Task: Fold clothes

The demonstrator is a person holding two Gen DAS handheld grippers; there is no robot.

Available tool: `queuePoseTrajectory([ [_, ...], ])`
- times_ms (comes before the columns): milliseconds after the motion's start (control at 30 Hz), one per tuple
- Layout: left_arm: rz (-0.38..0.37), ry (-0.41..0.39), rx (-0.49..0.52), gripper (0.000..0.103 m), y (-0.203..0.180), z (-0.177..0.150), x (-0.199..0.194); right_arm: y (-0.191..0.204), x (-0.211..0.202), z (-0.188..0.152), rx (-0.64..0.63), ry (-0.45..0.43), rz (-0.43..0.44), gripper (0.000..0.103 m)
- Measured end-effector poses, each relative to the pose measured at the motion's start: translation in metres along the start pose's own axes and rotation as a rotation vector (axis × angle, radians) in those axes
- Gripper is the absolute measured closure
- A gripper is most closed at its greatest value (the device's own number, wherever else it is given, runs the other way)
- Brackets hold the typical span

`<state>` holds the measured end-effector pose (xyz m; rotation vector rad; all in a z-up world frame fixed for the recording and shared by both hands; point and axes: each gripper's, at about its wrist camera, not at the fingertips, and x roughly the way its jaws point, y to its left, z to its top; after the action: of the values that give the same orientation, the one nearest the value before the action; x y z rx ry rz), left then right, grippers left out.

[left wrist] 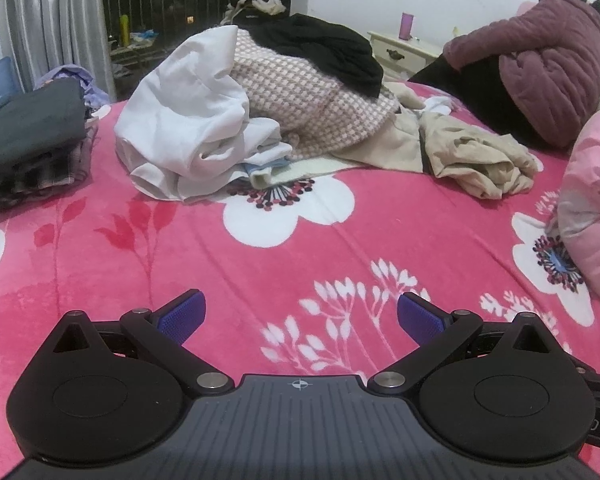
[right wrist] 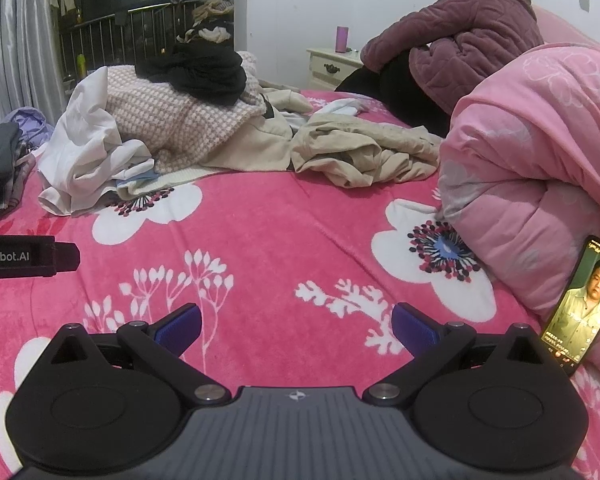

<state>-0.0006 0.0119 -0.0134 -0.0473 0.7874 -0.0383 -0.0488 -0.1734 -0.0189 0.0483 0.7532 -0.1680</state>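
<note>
Black garment [left wrist: 320, 48] half-burying checked knit [left wrist: 300, 108], folded stack [left wrist: 28, 140] edge-cropped

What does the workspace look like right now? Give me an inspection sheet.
Surface: pink floral fleece blanket, bare near both tools.
Job's things: unfolded pile of white garment, pink-white checked knit, black garment, beige crumpled garment; dark folded stack at left.
Clutter: lit phone leaning on pink quilt.
Grippers: left tool open; right tool open; both hold nothing.
Cables: nothing seen.
Surroundings: person in quilted maroon jacket, bedside cabinet, grey curtain.
</note>
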Motion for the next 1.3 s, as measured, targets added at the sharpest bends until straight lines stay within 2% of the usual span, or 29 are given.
queuePoseTrajectory([
  [233, -0.047, 0.010, 0.009, 0.000, -0.008, 0.000, 0.008, -0.007, 0.006, -0.004, 0.025, 0.011, 0.005, 0.000],
  [600, -0.117, 0.002, 0.115, 0.000, -0.038, 0.009, 0.045, -0.035, 0.035, -0.017, 0.126, 0.050, 0.037, 0.000],
  [700, -0.128, -0.042, 0.183, 0.000, -0.050, 0.020, 0.060, -0.044, 0.042, -0.021, 0.164, 0.043, 0.047, 0.000],
  [867, -0.145, -0.161, 0.270, 0.000, -0.070, 0.039, 0.088, -0.060, 0.058, -0.016, 0.210, 0.035, 0.050, 0.000],
  [967, -0.167, -0.225, 0.298, 0.000, -0.083, 0.051, 0.113, -0.073, 0.072, -0.001, 0.206, 0.030, 0.012, 0.000],
  [1167, -0.227, -0.279, 0.325, 0.000, -0.113, 0.079, 0.169, -0.099, 0.106, 0.059, 0.122, -0.094, -0.045, 0.000],
  [1300, -0.261, -0.276, 0.292, 0.000, -0.133, 0.106, 0.203, -0.113, 0.144, 0.116, 0.120, -0.159, 0.015, 0.000],
])
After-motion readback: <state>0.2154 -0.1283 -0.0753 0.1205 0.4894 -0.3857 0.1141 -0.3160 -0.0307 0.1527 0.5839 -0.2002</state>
